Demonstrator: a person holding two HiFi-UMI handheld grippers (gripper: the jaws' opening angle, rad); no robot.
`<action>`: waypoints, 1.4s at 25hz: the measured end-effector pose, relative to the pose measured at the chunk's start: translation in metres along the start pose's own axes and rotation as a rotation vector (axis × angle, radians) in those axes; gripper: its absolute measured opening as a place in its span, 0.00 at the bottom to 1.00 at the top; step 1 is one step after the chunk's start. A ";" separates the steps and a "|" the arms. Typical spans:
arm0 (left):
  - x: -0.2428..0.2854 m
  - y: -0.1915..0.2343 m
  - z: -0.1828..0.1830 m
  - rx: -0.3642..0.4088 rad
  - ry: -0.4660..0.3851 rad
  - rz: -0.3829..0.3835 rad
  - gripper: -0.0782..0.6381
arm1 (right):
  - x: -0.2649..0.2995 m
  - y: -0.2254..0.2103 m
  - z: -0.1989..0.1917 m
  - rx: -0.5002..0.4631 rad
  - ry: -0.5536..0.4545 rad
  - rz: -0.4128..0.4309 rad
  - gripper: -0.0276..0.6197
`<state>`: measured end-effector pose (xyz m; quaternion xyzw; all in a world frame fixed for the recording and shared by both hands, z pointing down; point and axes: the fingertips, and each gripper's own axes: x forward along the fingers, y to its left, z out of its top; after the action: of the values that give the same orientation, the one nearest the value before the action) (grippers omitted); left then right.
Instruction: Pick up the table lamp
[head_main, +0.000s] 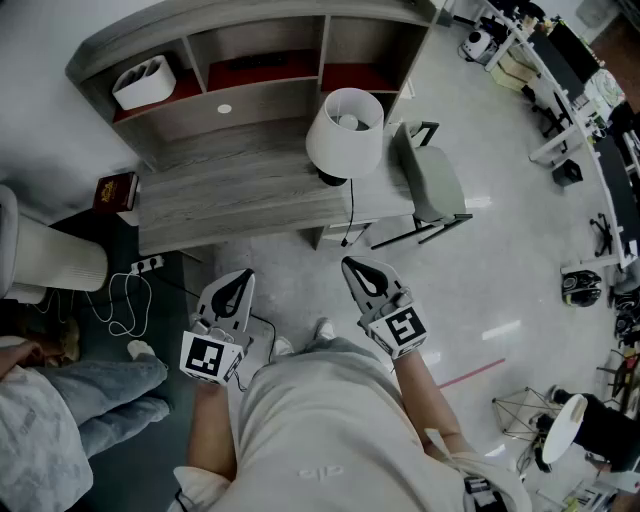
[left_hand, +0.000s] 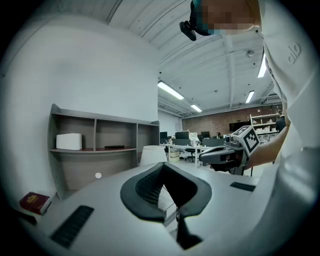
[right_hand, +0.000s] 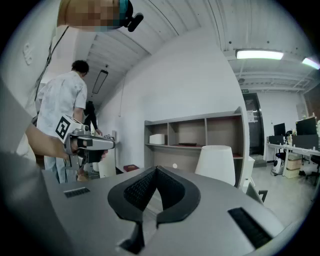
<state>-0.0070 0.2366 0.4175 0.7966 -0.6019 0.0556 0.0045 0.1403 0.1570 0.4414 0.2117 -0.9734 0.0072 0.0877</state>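
The table lamp (head_main: 344, 132) has a white cone shade and a dark base and stands upright at the right end of the grey desk (head_main: 230, 200). Its cord hangs down over the desk's front edge. My left gripper (head_main: 238, 280) and right gripper (head_main: 352, 266) hover side by side over the floor, short of the desk, both shut and empty. In the left gripper view the lamp shade (left_hand: 152, 154) shows just beyond my closed jaws (left_hand: 162, 167). The right gripper view has the shade (right_hand: 216, 164) right of its jaws (right_hand: 156, 170).
A shelf unit behind the desk holds a white box (head_main: 145, 82). A red book (head_main: 115, 190) lies at the desk's left end. A grey chair (head_main: 430, 185) stands right of the lamp. A power strip with cables (head_main: 148, 264) lies on the floor. Another person (head_main: 40, 400) stands at left.
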 end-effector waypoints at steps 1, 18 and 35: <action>0.005 -0.004 0.000 0.000 0.004 -0.004 0.13 | -0.002 -0.005 -0.002 0.002 0.001 -0.002 0.09; 0.070 -0.026 -0.001 0.022 0.080 0.041 0.13 | -0.023 -0.081 -0.023 0.086 -0.040 0.010 0.09; 0.154 0.108 -0.011 -0.049 0.068 -0.101 0.13 | 0.089 -0.133 -0.014 0.125 -0.012 -0.156 0.09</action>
<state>-0.0703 0.0601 0.4369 0.8233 -0.5616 0.0678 0.0472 0.1185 0.0001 0.4676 0.2921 -0.9520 0.0600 0.0689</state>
